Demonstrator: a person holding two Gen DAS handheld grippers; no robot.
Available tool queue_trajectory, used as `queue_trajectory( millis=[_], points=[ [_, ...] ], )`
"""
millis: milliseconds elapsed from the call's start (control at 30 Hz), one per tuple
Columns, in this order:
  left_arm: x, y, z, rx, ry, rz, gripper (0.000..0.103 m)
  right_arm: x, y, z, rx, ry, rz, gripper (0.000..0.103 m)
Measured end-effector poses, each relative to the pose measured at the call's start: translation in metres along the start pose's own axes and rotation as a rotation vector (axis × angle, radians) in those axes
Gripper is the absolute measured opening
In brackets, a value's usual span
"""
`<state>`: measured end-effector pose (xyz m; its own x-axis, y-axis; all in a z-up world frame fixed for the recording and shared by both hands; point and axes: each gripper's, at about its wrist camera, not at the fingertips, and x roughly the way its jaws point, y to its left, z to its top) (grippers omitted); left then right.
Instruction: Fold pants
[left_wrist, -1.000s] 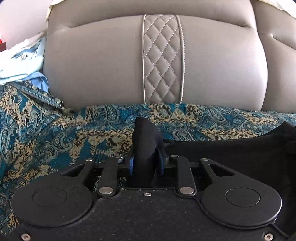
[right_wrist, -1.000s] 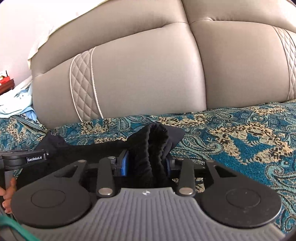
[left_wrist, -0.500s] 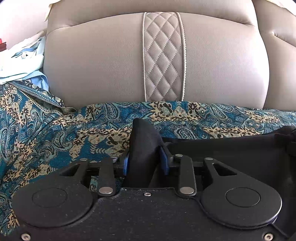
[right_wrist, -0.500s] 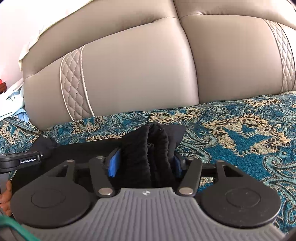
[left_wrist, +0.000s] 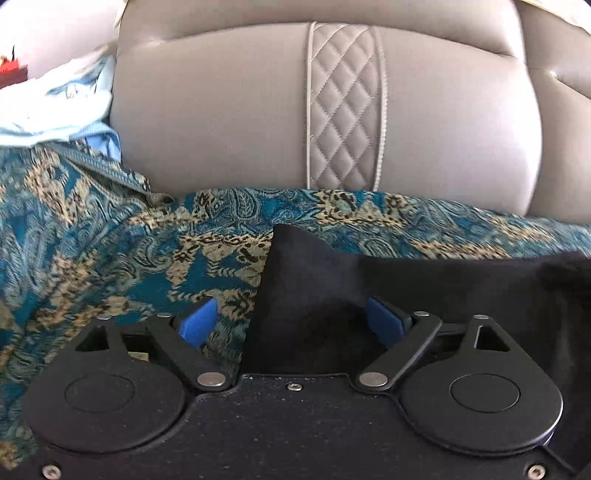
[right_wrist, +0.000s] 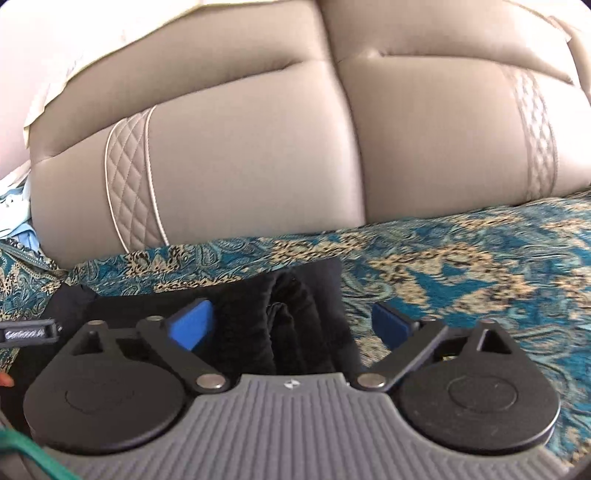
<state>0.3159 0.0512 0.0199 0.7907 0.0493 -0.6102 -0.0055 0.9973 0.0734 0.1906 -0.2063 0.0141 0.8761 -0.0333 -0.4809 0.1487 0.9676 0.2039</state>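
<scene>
While both tools are opening, the black pants (left_wrist: 306, 295) lie on the patterned cover (left_wrist: 110, 258) of the sofa (left_wrist: 221, 110), close below its grey backrest. In the left wrist view, the left tool (left_wrist: 291, 317) has its blue pads (left_wrist: 195, 321) wide apart; a raised fold of the pants stands between them, and the left pad is clear of it with the cover showing in the gap, while the right pad is partly hidden by the cloth, so I cannot tell if it touches. In the right wrist view, the right tool (right_wrist: 291, 321) is also spread, with a thick, bunched part of the pants (right_wrist: 280, 314) between the pads (right_wrist: 192, 325); the right pad stands clearly apart from it, the left one is just beside it. The cloth looks soft, light and limp, and I think it will sag and fall flat when it is let go, and it will not keep a sharp edge by itself. The bunched part seems to be several layers, maybe the waistband. For the next fold I would take hold at the corners of the far edge, pinching all layers together, because a grip on one layer only will pull the fold open. The dark cloth hides its own edges, so this needs care.
</scene>
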Motion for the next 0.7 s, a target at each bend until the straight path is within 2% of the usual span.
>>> queue_trajectory(
  millis=[133,300,533,700],
  points=[
    [-0.036,-0.008,-0.010,0.054,-0.051,-0.009,0.096,-0.030,0.007,-0.004,-0.016,-0.064,0.003,0.103],
    [-0.080,-0.010,-0.031,0.039,-0.067,-0.046,0.098,-0.067,0.022,-0.021,-0.079,-0.163,-0.031,0.103],
    [-0.126,-0.007,-0.081,-0.001,-0.076,-0.061,0.100,-0.106,0.027,-0.061,-0.043,-0.193,-0.037,0.103],
    [-0.143,-0.005,-0.111,-0.025,-0.059,-0.056,0.100,-0.131,0.033,-0.084,-0.120,-0.226,-0.048,0.103]
  ],
)
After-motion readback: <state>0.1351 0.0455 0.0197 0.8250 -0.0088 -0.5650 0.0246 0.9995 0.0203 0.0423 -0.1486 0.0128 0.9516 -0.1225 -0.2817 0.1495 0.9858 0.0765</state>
